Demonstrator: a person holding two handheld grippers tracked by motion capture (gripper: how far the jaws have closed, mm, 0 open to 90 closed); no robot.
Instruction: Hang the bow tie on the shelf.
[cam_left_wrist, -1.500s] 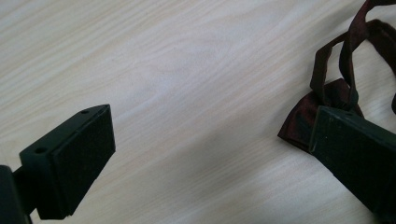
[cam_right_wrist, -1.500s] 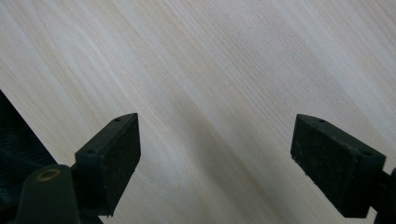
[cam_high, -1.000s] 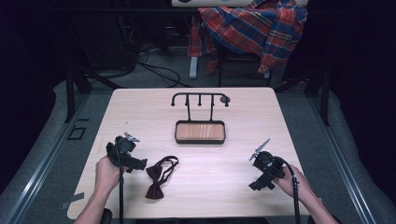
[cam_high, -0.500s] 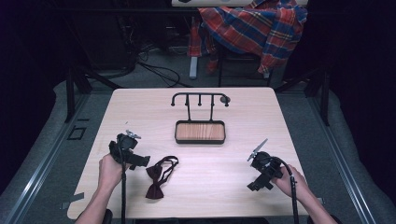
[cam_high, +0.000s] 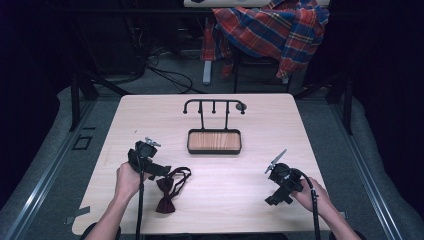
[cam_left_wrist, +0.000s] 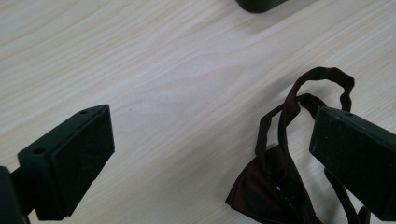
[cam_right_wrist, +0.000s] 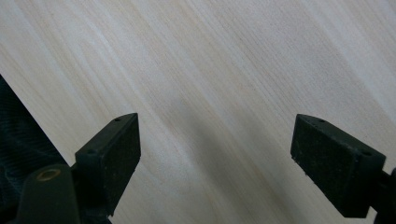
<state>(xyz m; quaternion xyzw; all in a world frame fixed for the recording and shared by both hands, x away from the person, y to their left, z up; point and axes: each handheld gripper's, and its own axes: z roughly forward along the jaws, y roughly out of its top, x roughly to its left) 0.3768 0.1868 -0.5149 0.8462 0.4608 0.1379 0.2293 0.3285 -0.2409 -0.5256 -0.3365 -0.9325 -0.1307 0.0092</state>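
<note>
A dark red bow tie (cam_high: 165, 195) lies on the pale wood table (cam_high: 150, 115) at the front left, its thin strap looped toward the tray. My left gripper (cam_high: 161, 171) is held just left of the strap, open. In the left gripper view the bow tie (cam_left_wrist: 268, 191) lies at the lower right, its strap loop (cam_left_wrist: 322, 77) curling above the right jaw, which covers part of it; nothing sits between the jaws of the left gripper (cam_left_wrist: 212, 140). My right gripper (cam_high: 274, 199) hovers at the front right, open over bare wood (cam_right_wrist: 215, 140).
A black stand with a wooden tray (cam_high: 214, 141) and a hook bar (cam_high: 214, 104) stands at the table's middle; its corner (cam_left_wrist: 257, 4) shows in the left gripper view. A plaid shirt (cam_high: 270, 25) hangs on a chair behind. The table edge (cam_right_wrist: 28, 116) is close to the right gripper.
My left gripper has shifted slightly right, closer to the bow tie's strap. The right gripper has barely moved. The bow tie lies where it was.
</note>
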